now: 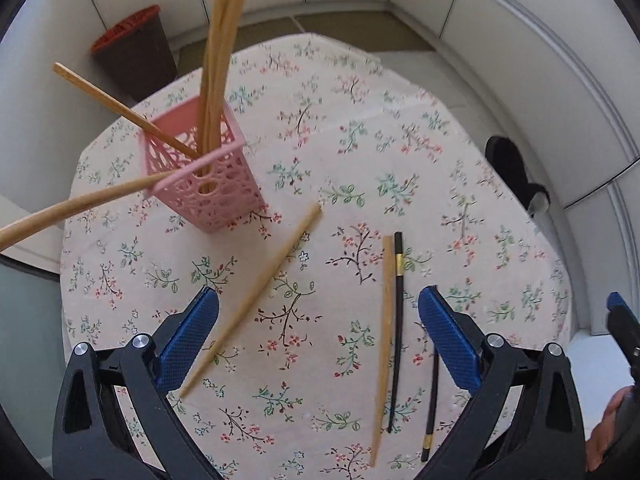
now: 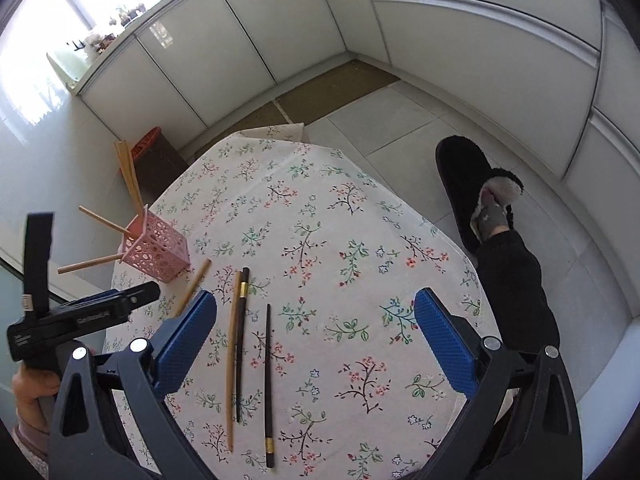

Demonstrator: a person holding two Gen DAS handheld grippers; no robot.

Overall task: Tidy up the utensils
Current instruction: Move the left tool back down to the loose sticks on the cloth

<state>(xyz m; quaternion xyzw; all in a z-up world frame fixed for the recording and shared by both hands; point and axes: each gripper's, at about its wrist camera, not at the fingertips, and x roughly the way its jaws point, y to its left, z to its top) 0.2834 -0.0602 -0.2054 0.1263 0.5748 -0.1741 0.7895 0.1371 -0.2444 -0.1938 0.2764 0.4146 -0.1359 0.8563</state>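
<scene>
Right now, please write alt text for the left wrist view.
Four loose chopsticks lie on a flowered tablecloth: two wooden, two black. A pink basket behind them holds more wooden ones. The left gripper hangs above, jaws open and empty.

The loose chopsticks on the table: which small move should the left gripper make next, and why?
Probably lower the left gripper onto the wooden chopstick lying slanted between its open, empty fingers. It is the loose one nearest the pink basket, which already holds wooden chopsticks. The wooden and black pair lies further right, nearer the open right gripper.
</scene>
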